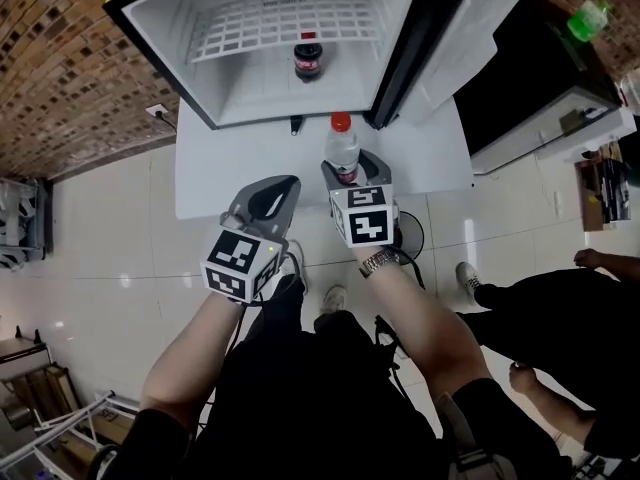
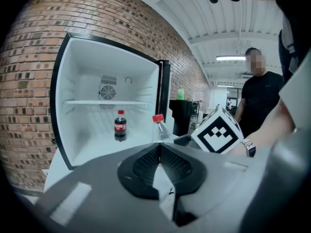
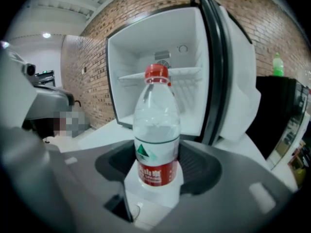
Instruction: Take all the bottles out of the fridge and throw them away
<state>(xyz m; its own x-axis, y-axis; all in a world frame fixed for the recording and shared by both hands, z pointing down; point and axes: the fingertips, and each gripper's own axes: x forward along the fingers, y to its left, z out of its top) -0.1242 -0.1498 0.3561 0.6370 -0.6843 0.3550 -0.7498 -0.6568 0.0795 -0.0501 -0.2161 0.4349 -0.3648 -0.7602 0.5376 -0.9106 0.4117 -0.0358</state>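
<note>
Right hand-held gripper (image 1: 350, 173) clasps a water bottle (image 3: 156, 125) before the open fridge (image 1: 250, 88); left hand-held gripper (image 2: 159, 147) closed, empty

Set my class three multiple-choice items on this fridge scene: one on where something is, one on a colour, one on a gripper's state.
1. Where does the cola bottle stand?
A. on the floor of the fridge, under the wire shelf
B. on the wire shelf
C. on top of the fridge

2. What colour is the cap of the water bottle?
A. blue
B. red
C. green

3. How do the jaws of the right gripper stand?
A. together, empty
B. wide apart, nothing between
C. closed on the water bottle

Answers:
1 A: the left gripper view shows it standing below the shelf.
2 B: the cap is red in the right gripper view.
3 C: the jaws press on the bottle's labelled lower part.
</note>
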